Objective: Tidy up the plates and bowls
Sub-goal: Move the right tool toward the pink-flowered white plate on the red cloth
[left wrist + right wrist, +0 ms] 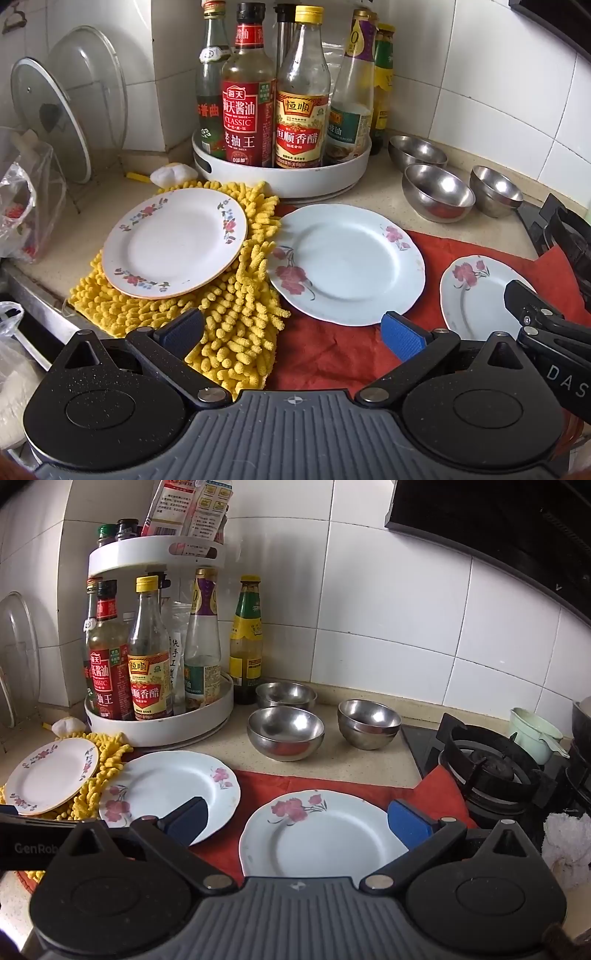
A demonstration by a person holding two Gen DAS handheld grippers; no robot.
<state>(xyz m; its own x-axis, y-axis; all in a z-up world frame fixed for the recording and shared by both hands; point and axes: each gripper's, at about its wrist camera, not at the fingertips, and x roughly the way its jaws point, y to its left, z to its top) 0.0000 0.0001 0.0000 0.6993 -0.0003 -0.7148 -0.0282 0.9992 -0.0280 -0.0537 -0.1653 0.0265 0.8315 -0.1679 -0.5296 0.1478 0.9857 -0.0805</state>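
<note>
The left gripper (291, 332) and right gripper (297, 821) both hung spread and empty, so nothing looked sorted yet. At twelve o'clock of the right one lay the small plate (325, 842); at ten, the large plate (170, 794) and the rimmed plate (51, 775). Three steel bowls (286, 733) stood apart behind. All stacking seemed left. The red cloth (332, 781) and yellow mat (236, 325) covered a speckled counter (351, 760) in a tiled kitchen, stove (491, 771) at two.
</note>
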